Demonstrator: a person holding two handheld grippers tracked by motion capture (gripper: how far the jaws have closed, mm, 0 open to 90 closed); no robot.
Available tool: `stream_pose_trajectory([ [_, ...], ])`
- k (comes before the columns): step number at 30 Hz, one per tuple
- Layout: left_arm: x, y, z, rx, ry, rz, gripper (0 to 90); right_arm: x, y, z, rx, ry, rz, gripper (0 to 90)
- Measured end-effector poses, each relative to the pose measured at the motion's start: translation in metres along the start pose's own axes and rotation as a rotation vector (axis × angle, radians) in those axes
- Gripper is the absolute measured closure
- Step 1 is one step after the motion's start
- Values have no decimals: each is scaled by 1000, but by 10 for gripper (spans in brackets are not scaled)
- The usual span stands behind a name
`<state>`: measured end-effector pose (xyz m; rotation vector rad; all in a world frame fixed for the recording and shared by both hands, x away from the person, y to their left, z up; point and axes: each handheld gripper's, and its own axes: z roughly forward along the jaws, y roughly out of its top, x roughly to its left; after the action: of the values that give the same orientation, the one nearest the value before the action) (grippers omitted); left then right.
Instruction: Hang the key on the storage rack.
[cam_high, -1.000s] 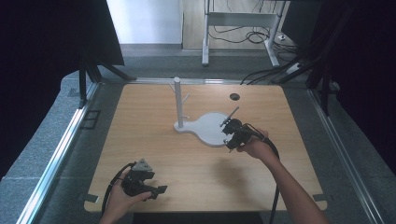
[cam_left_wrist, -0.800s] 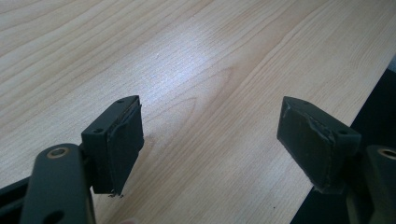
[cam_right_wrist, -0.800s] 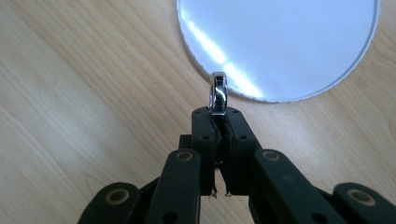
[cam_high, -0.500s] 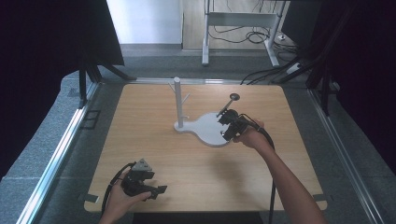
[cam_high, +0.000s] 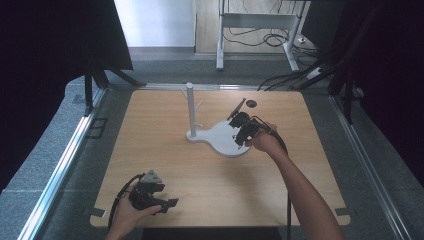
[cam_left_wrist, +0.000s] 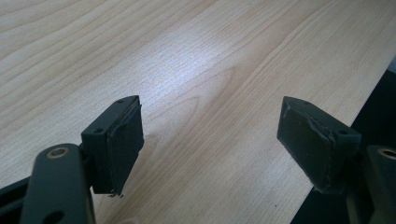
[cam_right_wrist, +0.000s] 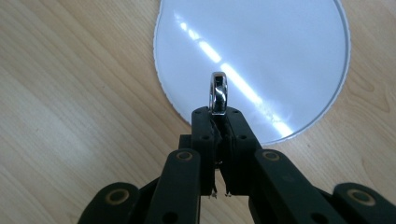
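A white stand has an upright post (cam_high: 190, 107) with small pegs and a flat base that widens into a round dish (cam_high: 222, 142). My right gripper (cam_high: 238, 126) hovers over the dish's right part. In the right gripper view the gripper (cam_right_wrist: 217, 113) is shut on a shiny silver ring (cam_right_wrist: 217, 92), which stands on edge above the white dish (cam_right_wrist: 280, 51). My left gripper (cam_high: 169, 202) rests at the table's front left, pointing right. In the left gripper view the gripper (cam_left_wrist: 210, 133) is open, with bare wood between the pads.
A small dark round object (cam_high: 251, 103) lies on the wooden table (cam_high: 150, 145) behind the right gripper. The table's front edge (cam_left_wrist: 369, 93) runs close beside the left gripper. Metal rails and dark curtains flank the table.
The right hand has carried the ring away from the person and to the left, from the dish's near right rim to over the dish. The left gripper has stayed put.
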<state>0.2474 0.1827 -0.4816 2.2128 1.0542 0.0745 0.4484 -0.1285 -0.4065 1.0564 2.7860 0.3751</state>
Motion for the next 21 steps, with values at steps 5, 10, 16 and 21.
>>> stream_pose_trajectory([
  [5, 1, 0, 0, 2, 1, -1, 231, -1, 12, 5, 6, -1, -3, 846],
  [10, 1, 0, 0, 0, 0, -2, 231, -2, 19, 7, -1, 1, 1, 846],
  [16, 2, -1, -1, -1, 0, -3, 231, -5, 27, 7, -8, 4, 12, 846],
  [21, 1, -1, -1, -1, -1, -8, 231, -6, 31, 5, -19, 4, 18, 846],
])
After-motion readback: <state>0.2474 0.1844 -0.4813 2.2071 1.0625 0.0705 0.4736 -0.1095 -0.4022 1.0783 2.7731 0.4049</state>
